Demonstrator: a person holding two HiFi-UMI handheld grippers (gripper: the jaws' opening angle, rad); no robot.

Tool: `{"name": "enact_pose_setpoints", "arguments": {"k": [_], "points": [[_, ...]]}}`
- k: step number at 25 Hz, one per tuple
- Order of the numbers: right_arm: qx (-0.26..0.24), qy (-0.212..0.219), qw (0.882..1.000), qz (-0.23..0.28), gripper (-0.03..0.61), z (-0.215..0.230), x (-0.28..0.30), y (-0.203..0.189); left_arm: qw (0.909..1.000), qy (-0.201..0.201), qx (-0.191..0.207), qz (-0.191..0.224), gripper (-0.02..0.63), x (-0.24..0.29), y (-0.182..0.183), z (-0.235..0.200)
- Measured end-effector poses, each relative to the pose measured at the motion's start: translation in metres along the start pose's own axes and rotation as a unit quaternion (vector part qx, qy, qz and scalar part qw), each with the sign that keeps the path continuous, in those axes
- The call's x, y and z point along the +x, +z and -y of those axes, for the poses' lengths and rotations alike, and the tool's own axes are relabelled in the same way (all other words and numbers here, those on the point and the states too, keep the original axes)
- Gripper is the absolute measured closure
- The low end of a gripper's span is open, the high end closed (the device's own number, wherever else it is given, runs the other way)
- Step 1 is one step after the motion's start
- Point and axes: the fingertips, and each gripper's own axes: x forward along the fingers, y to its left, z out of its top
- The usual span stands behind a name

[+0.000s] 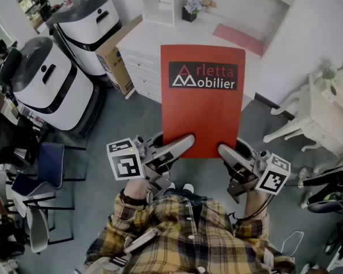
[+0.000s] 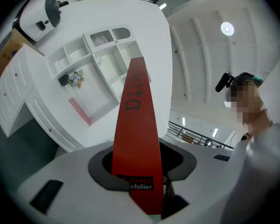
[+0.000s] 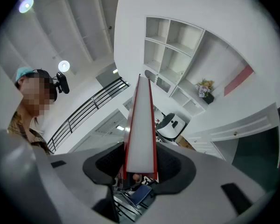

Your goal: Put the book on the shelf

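A red book (image 1: 203,99) with a black label is held flat in front of me, over the floor. My left gripper (image 1: 177,147) clamps its near left corner and my right gripper (image 1: 227,153) clamps its near right corner. In the left gripper view the book's red spine (image 2: 137,139) runs up between the jaws. The right gripper view has its white page edge (image 3: 141,134) gripped between the jaws. The white shelf unit (image 1: 228,4) with open compartments stands ahead, beyond the book; it also shows in both gripper views (image 2: 98,64) (image 3: 177,45).
A pink book (image 1: 239,39) and a small flower pot (image 1: 190,9) sit on the shelf unit's top. A white drawer unit (image 1: 142,67) and a cardboard box (image 1: 117,56) stand left of it. Two white machines (image 1: 63,67) stand at the left, chairs (image 1: 40,176) nearer, white furniture (image 1: 320,113) to the right.
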Motion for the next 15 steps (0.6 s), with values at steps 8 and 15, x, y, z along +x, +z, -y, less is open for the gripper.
{"name": "enact_pose_setpoints", "arguments": {"k": [8,15], "points": [[0.002,0.009,1.0,-0.003,0.373,-0.002,-0.003,0.003,0.9998,0.013,0.01,0.008,0.436,0.003,0.0,0.007],[0.016,0.021,1.0,-0.011,0.373,-0.003,-0.004,0.004,0.9994,0.024,0.011,0.023,0.436,0.002,-0.002,0.01]]}}
